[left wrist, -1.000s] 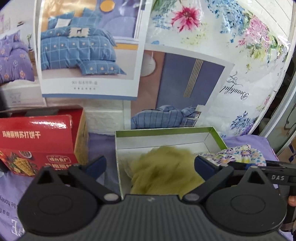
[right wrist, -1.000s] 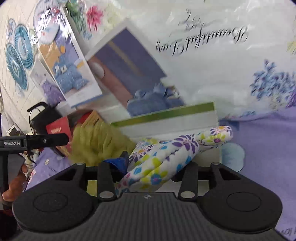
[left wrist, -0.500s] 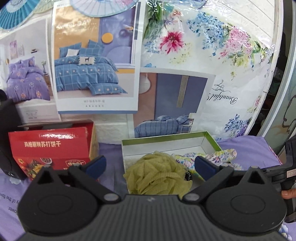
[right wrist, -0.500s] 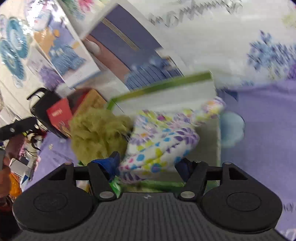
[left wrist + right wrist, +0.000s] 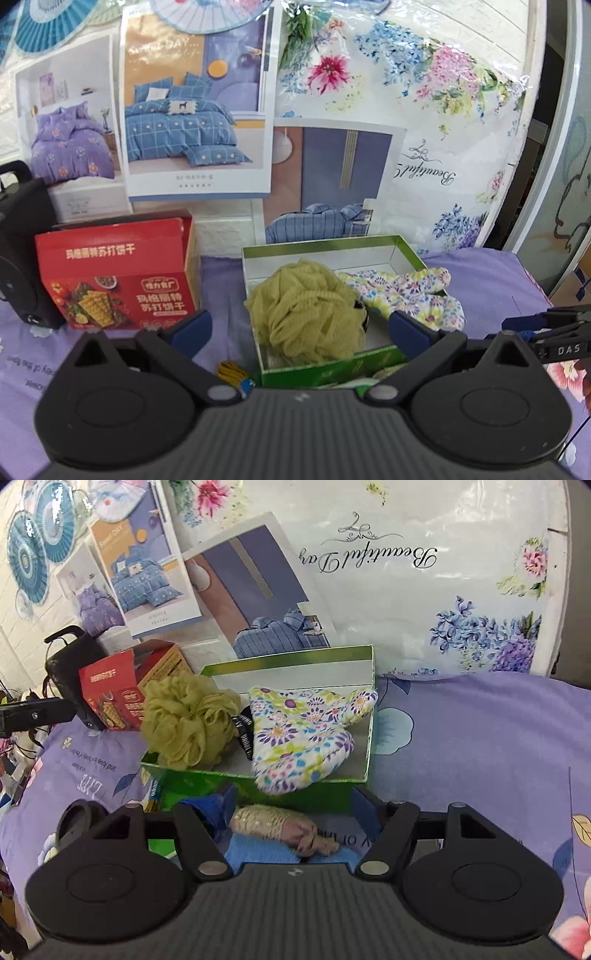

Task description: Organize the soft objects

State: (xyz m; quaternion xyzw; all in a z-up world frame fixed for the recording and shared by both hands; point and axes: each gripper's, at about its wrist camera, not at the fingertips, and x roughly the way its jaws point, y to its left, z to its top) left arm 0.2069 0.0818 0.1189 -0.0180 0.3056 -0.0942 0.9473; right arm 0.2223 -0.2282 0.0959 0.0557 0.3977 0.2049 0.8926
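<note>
A green box with a silver inside (image 5: 400, 246) (image 5: 369, 749) stands on the purple cloth. In it lie an olive mesh bath puff (image 5: 306, 308) (image 5: 188, 720) on the left and a floral oven mitt (image 5: 410, 291) (image 5: 303, 738) on the right, its end hanging over the rim. My left gripper (image 5: 301, 328) is open and empty, in front of the box. My right gripper (image 5: 291, 805) is open and empty, in front of the box. Between its fingers on the cloth lie a beige-pink bundle (image 5: 280, 827) and a blue cloth (image 5: 258, 851).
A red cracker box (image 5: 118, 273) (image 5: 114, 698) stands left of the green box, with a black speaker (image 5: 22, 254) (image 5: 70, 664) beyond it. Bedding packs and posters (image 5: 406, 110) form a wall behind. A small yellow item (image 5: 229, 371) lies by the box's front left corner.
My right gripper has let go of the floral mitt, which now lies in the box, and has pulled back. My left gripper has drawn back from the puff.
</note>
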